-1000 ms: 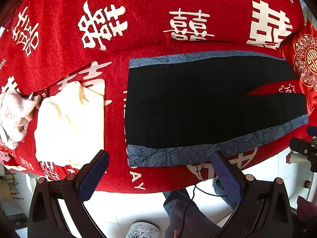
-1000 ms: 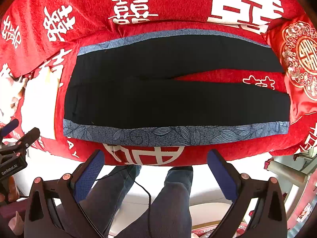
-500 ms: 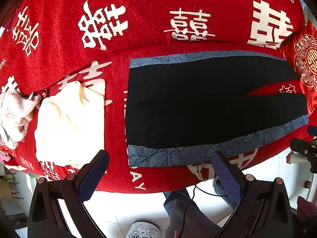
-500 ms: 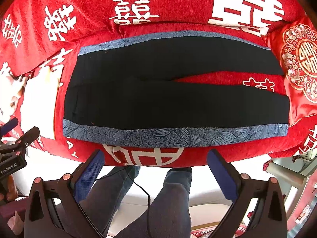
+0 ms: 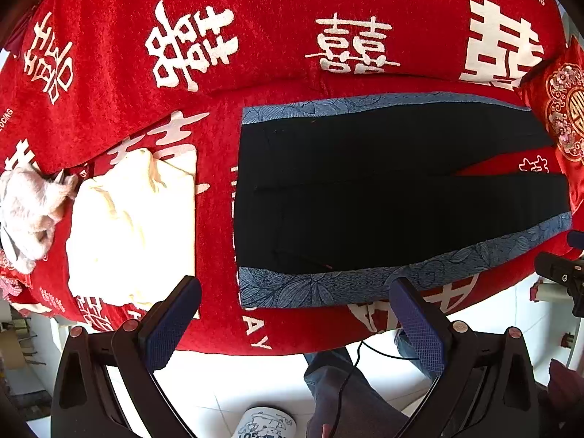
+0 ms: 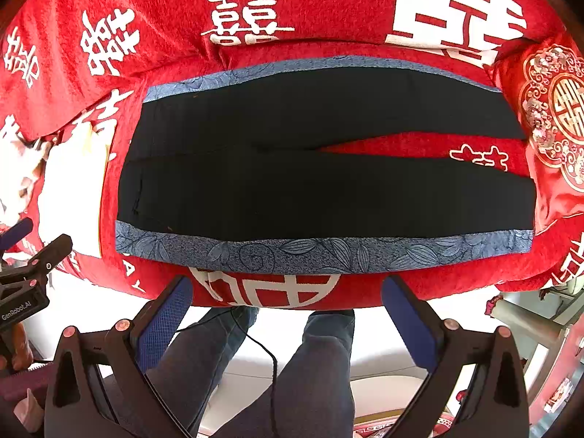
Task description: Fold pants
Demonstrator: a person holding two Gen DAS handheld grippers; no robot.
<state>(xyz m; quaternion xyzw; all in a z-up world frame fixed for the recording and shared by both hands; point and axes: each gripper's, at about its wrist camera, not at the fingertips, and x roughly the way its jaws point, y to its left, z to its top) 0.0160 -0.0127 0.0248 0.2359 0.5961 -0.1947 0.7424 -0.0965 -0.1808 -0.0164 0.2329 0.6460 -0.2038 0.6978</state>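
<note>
Both wrist cams sit off the sofa's (image 5: 292,36) near edge, above the floor, looking forward and down over the seat toward the backrest. Left cam is aimed at the waist end of the pants (image 5: 365,197), with the cream cloth (image 5: 135,226) to their left. Right cam is centred on the pants (image 6: 310,182) full-length. Both views share the pants, backrest and right cushion (image 6: 554,116).

Black pants (image 6: 310,182) (blue floral side bands) lie flat; legs slightly parted.
</note>
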